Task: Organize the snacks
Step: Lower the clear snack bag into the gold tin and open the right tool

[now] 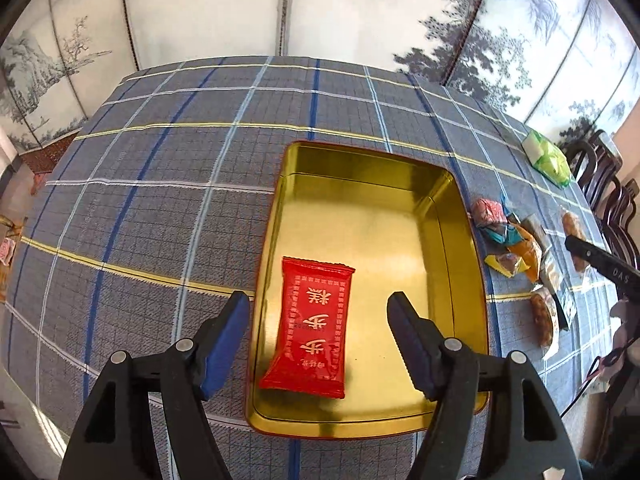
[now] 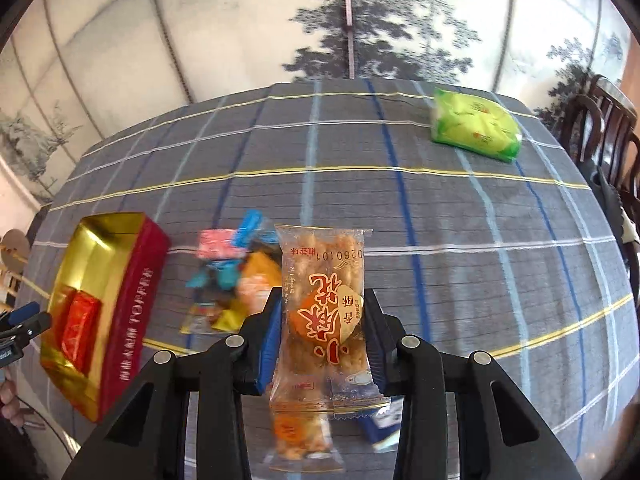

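The right gripper (image 2: 323, 330) clenches a clear twist-snack packet (image 2: 322, 312) between its jaws. The left gripper (image 1: 320, 344) stands released above the gold tin (image 1: 460, 280), red packet (image 1: 310, 320) lying below its jaws.

Left gripper (image 1: 318, 312) tilted steeply downward, jaws held wide apart with nothing pressed between them, right gripper (image 2: 323, 320) likewise angled downward, blue-padded fingers (image 2: 269, 332) clamped on a clear snack packet (image 2: 322, 312).
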`<action>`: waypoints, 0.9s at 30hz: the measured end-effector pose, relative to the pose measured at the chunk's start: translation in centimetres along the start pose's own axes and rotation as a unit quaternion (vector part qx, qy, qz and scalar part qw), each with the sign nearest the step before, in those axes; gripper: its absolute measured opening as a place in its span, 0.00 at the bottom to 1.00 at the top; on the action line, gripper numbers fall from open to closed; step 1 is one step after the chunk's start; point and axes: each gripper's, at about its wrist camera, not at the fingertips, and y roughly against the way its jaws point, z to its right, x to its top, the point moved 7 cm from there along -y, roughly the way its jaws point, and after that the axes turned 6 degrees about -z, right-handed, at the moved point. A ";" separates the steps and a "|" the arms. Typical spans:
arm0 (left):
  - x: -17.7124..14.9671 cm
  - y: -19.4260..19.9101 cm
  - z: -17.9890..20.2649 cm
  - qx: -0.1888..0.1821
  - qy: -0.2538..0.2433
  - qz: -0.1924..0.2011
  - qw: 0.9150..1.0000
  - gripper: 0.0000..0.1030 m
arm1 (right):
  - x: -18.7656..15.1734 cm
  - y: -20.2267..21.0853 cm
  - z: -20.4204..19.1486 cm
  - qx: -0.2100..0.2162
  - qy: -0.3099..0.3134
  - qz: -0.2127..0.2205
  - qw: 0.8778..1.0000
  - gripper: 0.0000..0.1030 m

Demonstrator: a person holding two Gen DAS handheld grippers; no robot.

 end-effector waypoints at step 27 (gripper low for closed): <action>-5.2 1.0 -8.9 0.069 0.123 -0.029 0.990 0.67 | -5.0 -7.8 -20.8 0.069 0.104 -0.102 0.987 0.37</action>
